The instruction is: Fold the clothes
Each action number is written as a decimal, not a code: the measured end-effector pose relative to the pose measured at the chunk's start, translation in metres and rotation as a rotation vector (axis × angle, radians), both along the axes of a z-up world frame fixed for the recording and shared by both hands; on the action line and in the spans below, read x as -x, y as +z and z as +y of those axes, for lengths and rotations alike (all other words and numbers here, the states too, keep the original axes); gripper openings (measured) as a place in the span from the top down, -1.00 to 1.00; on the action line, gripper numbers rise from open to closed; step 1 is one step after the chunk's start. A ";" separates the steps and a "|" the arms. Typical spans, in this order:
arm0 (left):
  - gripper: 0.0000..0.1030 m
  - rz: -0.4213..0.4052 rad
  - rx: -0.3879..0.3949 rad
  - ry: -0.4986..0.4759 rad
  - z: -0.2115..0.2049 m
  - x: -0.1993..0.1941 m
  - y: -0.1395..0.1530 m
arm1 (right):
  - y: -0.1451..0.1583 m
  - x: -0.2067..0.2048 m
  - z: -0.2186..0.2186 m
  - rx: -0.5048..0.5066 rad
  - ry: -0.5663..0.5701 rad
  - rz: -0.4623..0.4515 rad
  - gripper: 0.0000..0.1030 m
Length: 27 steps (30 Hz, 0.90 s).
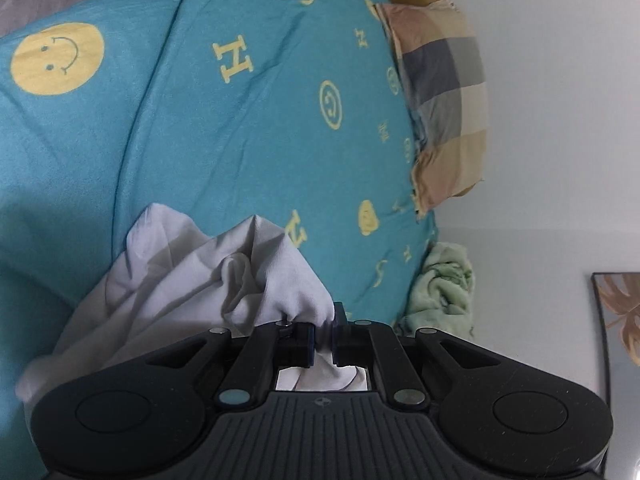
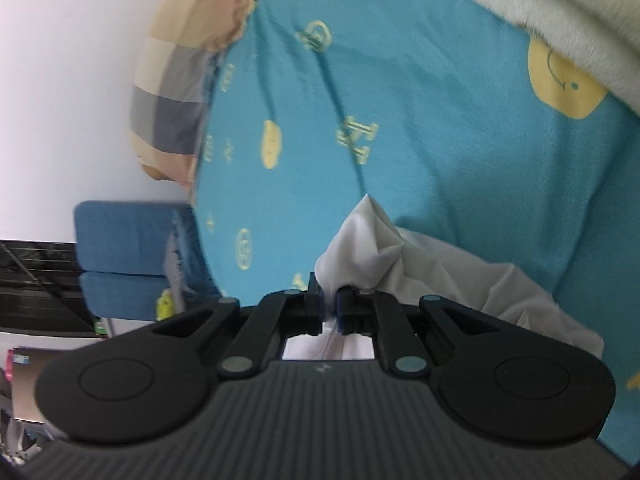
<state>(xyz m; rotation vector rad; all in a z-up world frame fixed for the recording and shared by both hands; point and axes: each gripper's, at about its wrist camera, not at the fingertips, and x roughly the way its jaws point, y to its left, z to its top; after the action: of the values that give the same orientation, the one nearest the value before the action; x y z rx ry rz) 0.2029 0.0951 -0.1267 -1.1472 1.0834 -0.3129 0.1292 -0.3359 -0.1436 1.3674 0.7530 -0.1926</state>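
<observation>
A white garment (image 1: 188,276) hangs bunched over a blue bed sheet (image 1: 248,120) printed with yellow smileys and letters. My left gripper (image 1: 324,332) is shut on a pinched fold of the white garment, with cloth drooping to the left. In the right wrist view my right gripper (image 2: 330,308) is shut on another part of the white garment (image 2: 420,276), which trails off to the right over the blue sheet (image 2: 420,128). How the rest of the garment lies is hidden behind the gripper bodies.
A checked pillow (image 1: 444,96) lies at the bed's edge by the white wall, also in the right wrist view (image 2: 180,92). A green towel (image 1: 444,284) sits beside the bed. A blue folded cushion (image 2: 128,256) stands at the left. A cream blanket (image 2: 540,12) covers the upper right.
</observation>
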 end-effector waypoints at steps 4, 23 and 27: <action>0.84 -0.031 -0.032 -0.027 -0.003 -0.004 -0.003 | -0.010 -0.001 -0.001 0.014 0.029 0.001 0.80; -0.53 -0.521 -0.703 -0.230 -0.071 0.049 0.058 | 0.057 0.008 0.055 0.826 0.409 -0.301 -0.46; -0.52 -0.510 -0.839 -0.270 -0.087 0.041 0.032 | 0.038 -0.017 0.068 0.909 0.503 -0.258 -0.41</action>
<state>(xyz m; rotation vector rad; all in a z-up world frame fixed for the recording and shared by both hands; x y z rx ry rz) 0.1624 0.0084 -0.0945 -0.1510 0.7771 -0.2936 0.1459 -0.2681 -0.1051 0.3127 0.6425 0.0483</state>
